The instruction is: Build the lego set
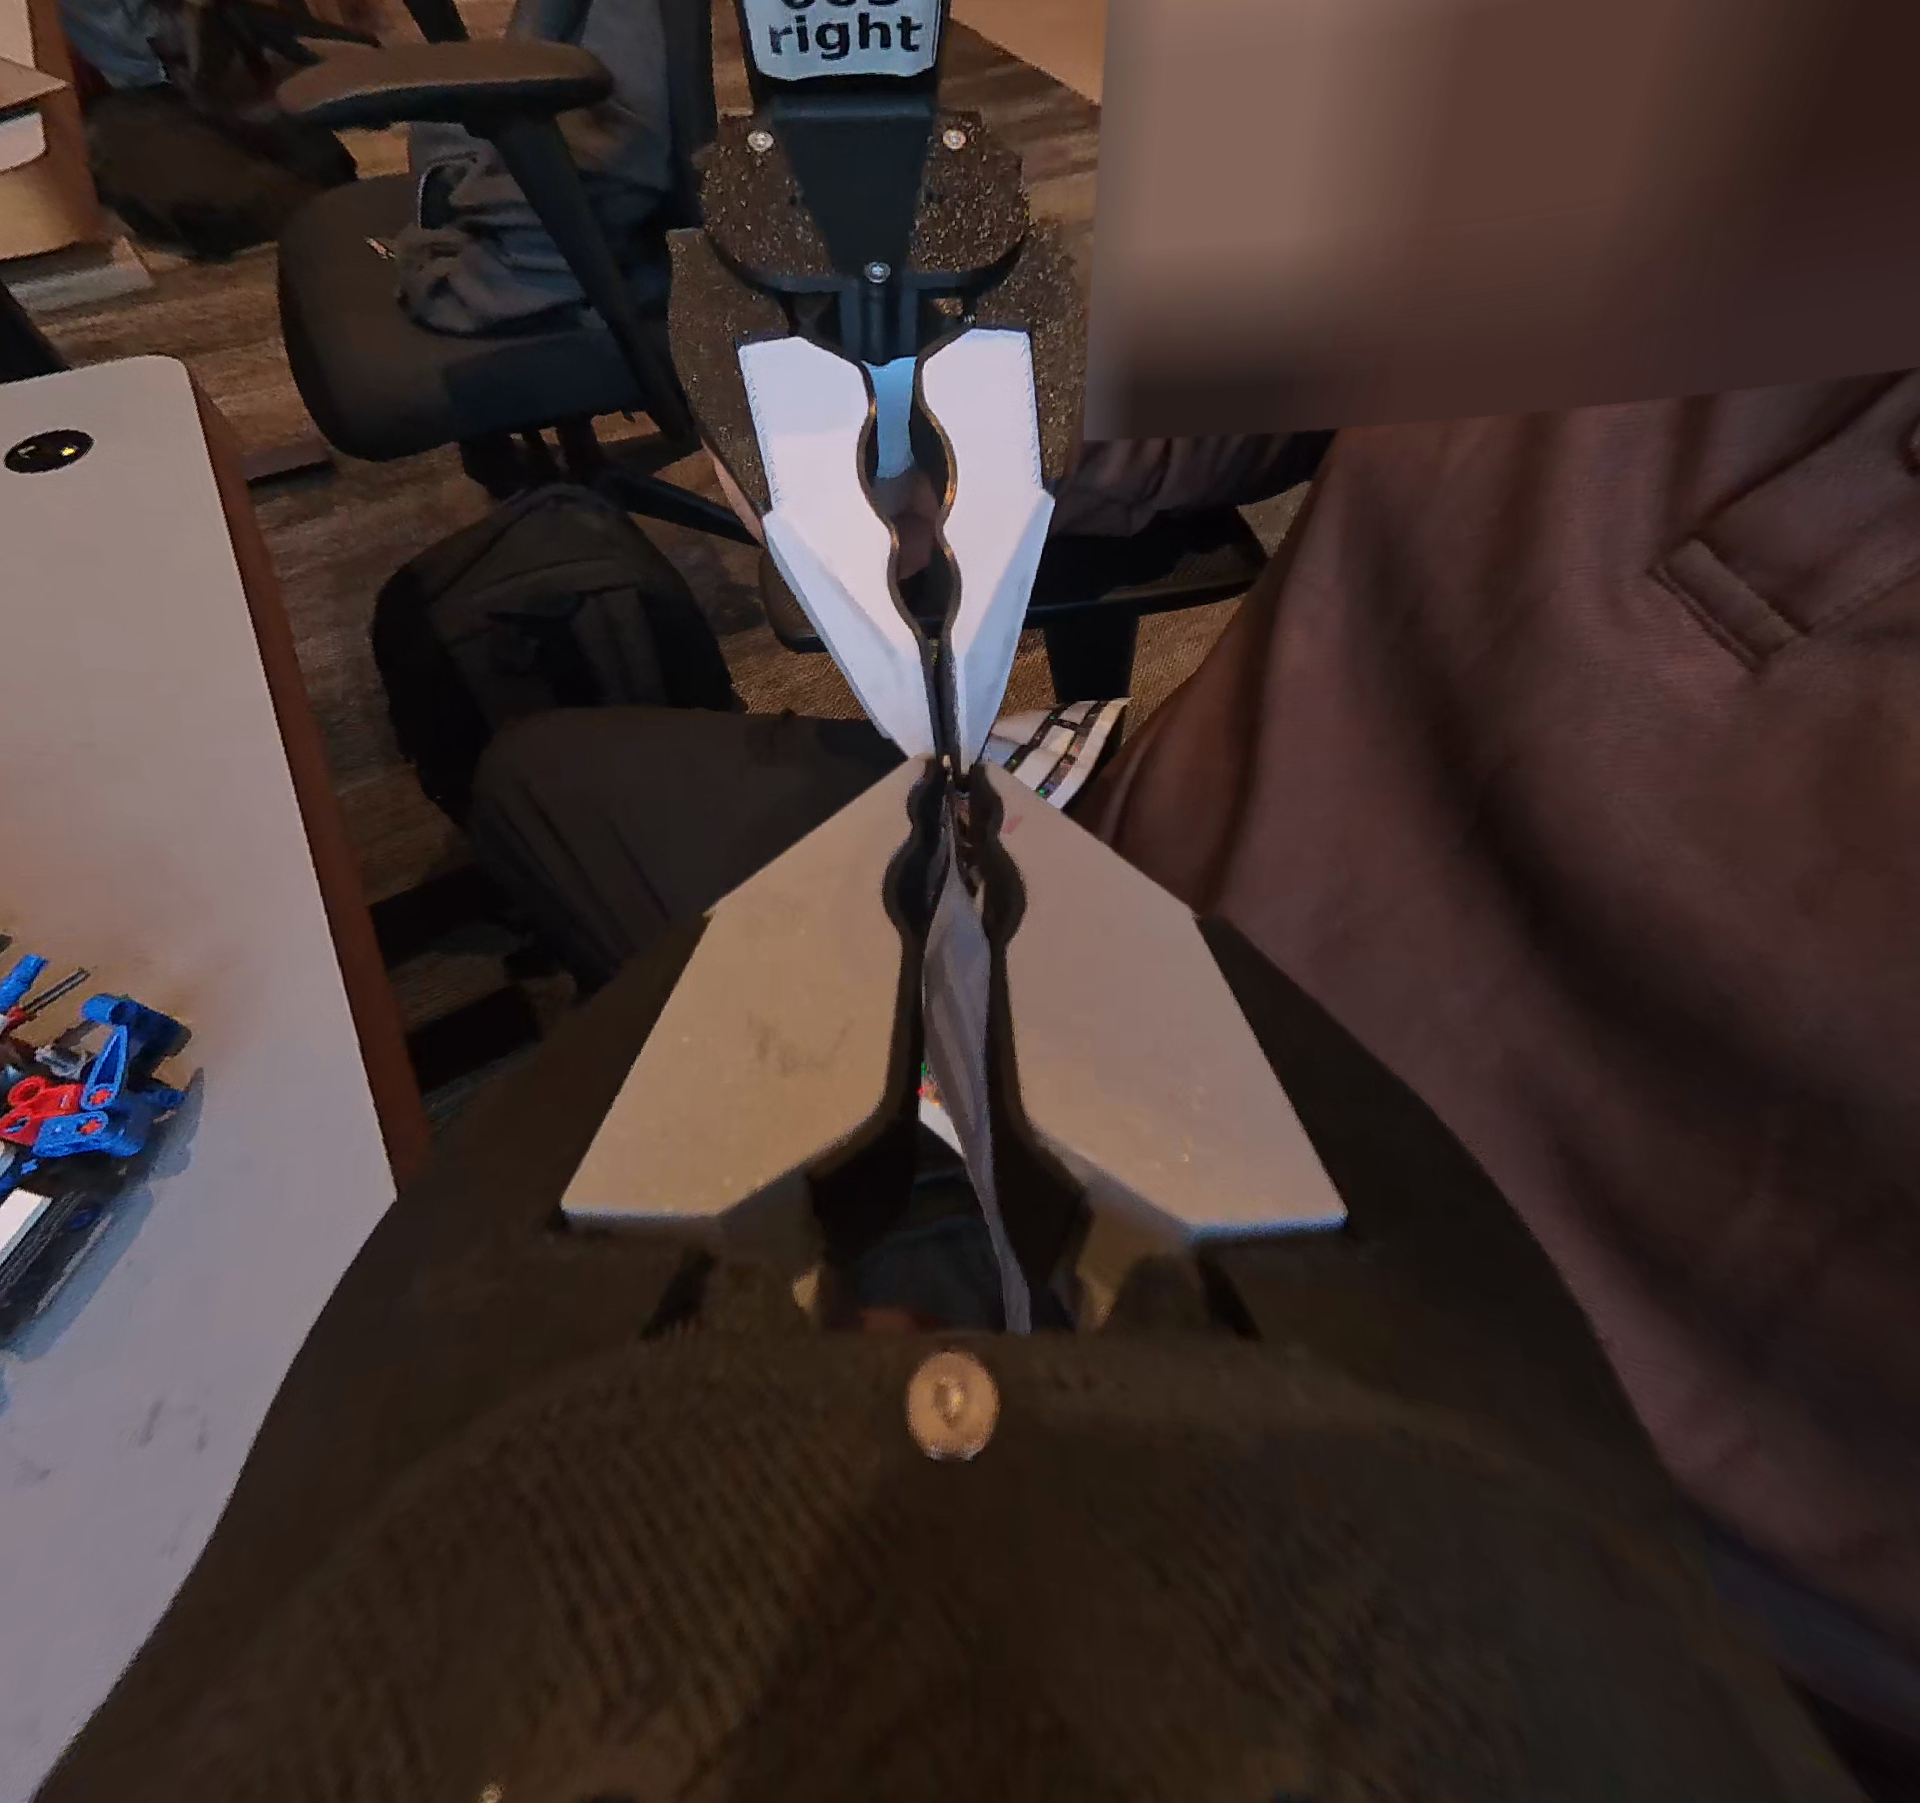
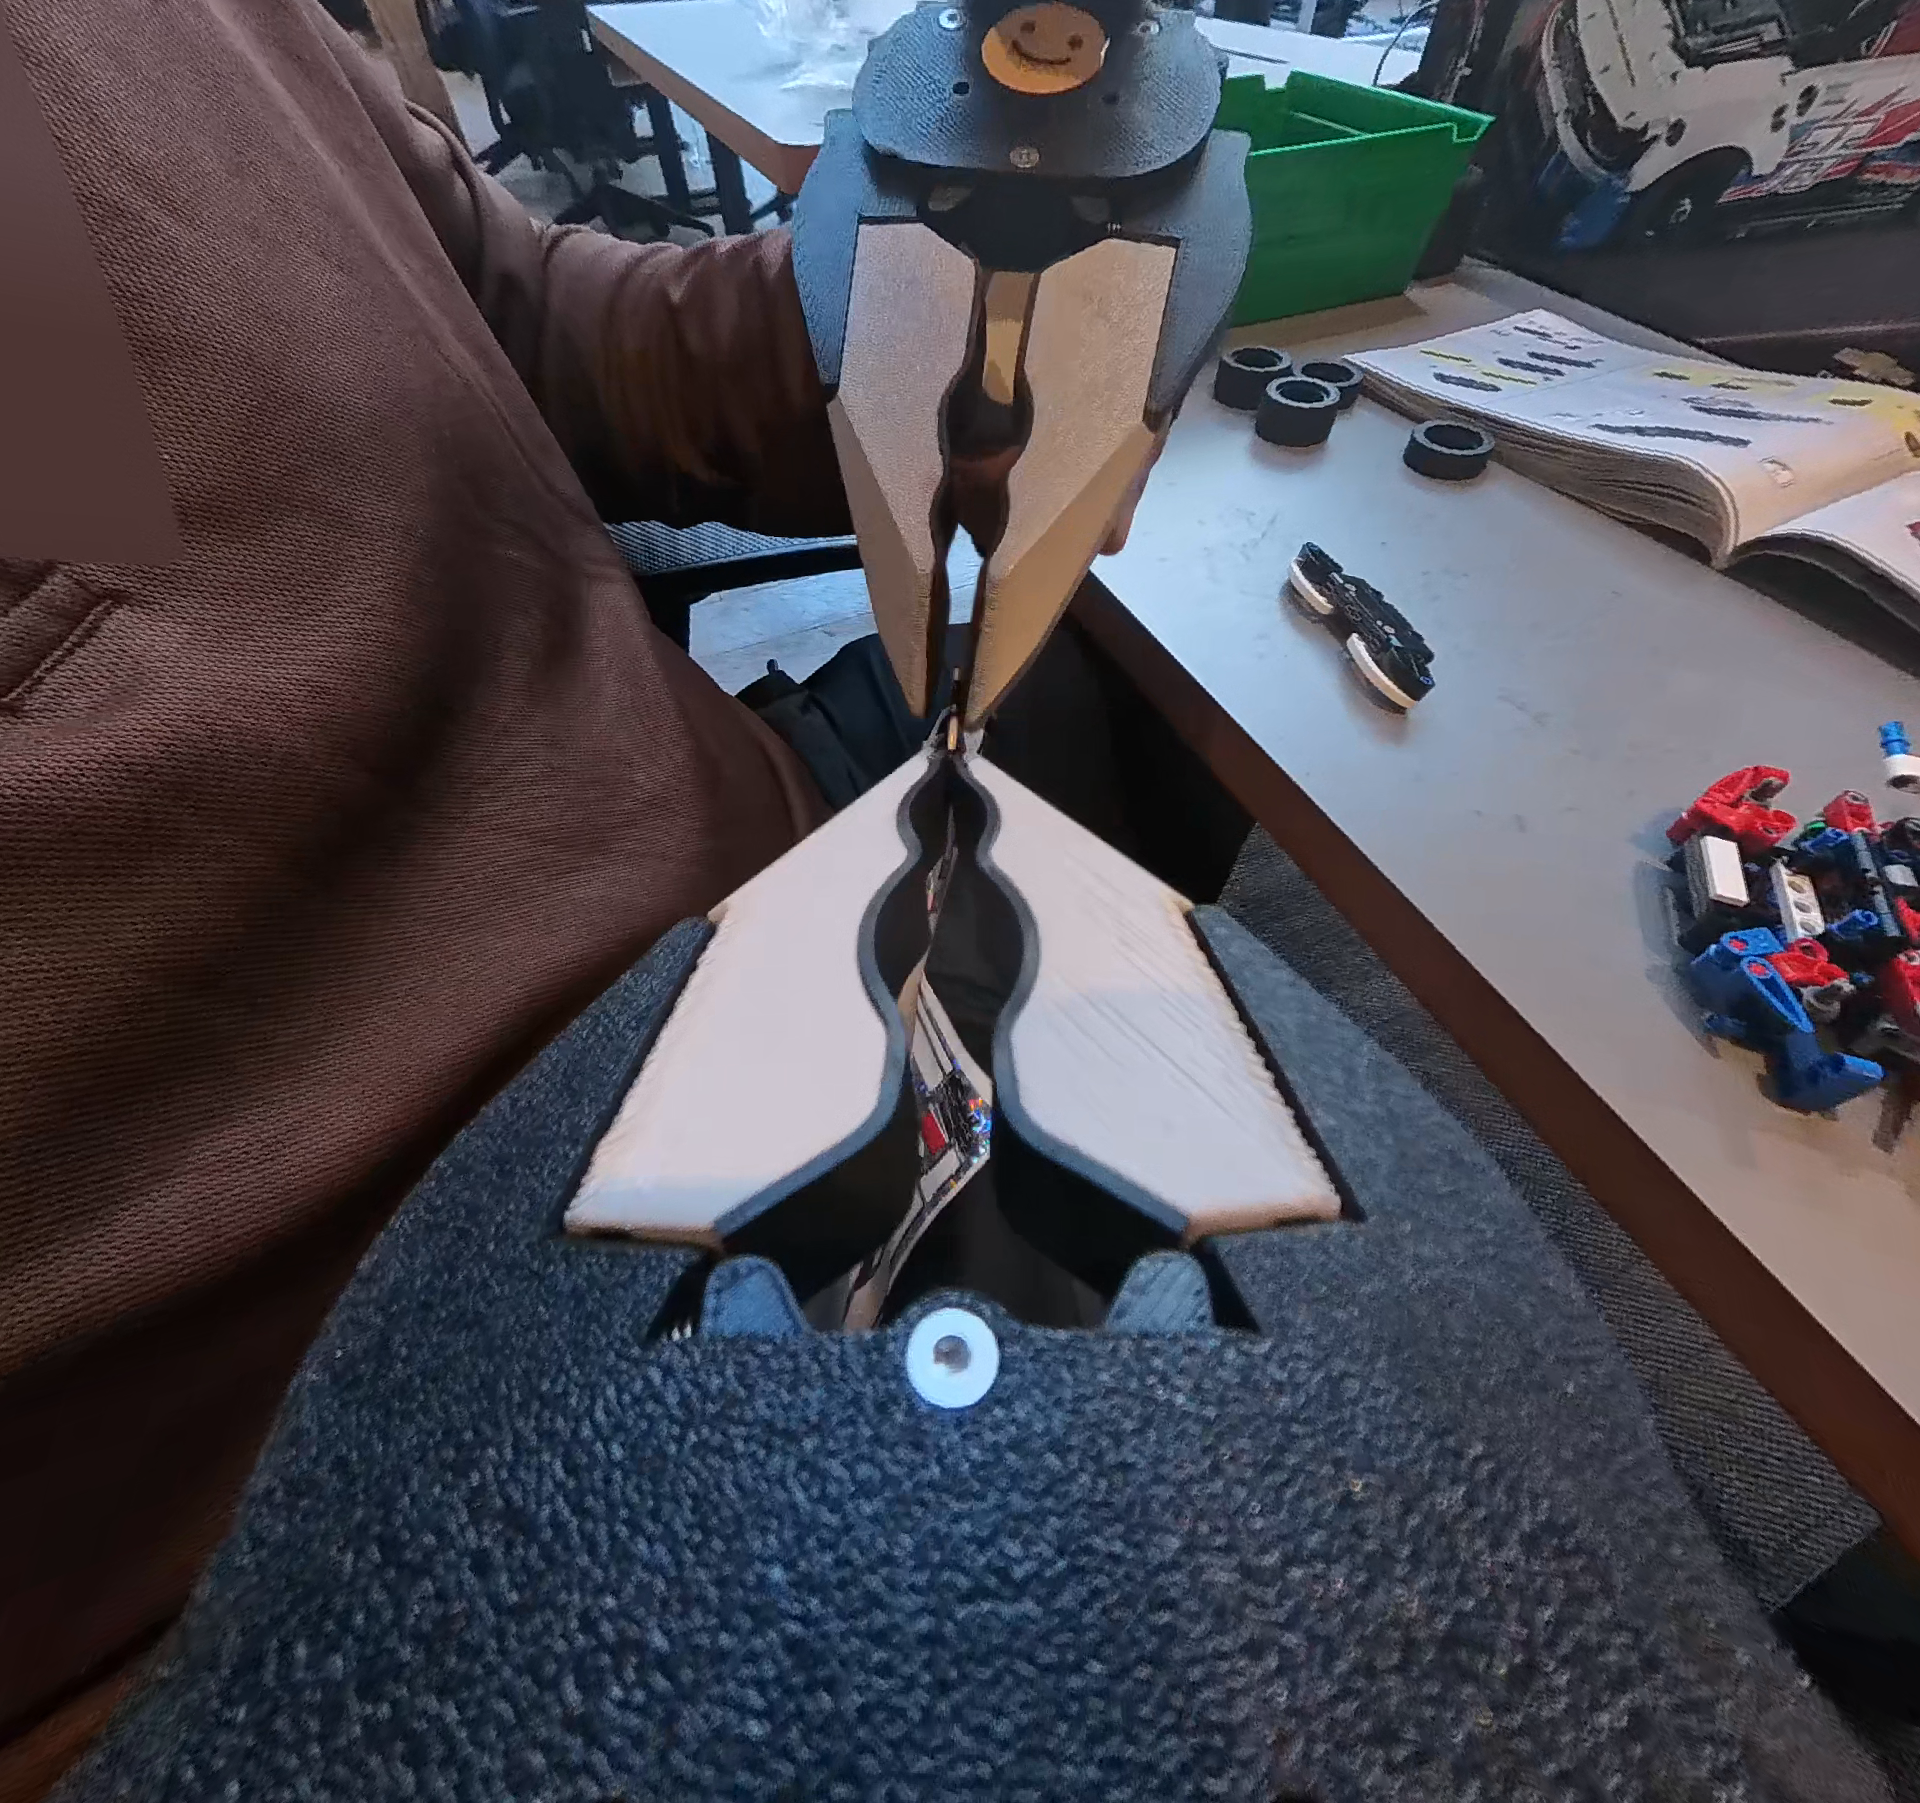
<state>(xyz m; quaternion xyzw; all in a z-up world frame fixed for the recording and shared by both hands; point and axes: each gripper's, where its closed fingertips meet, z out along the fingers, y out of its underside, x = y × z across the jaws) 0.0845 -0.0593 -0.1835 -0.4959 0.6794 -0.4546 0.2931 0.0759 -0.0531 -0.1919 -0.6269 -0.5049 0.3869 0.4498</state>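
left gripper (image 1: pixel 951 782), right gripper (image 2: pixel 951 745), pinching sticker sheet (image 2: pixel 940 1119)

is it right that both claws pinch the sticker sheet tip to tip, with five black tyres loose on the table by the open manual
Not quite: the right wrist view shows four tyres, not five. The rest holds: both claws pinch the sticker sheet tip to tip, and the tyres lie on the table by the manual.

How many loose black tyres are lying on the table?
4. Three sit clustered beside the open instruction booklet: tyres. The fourth tyre lies apart, against the booklet's near edge. Others may be hidden behind the left gripper.
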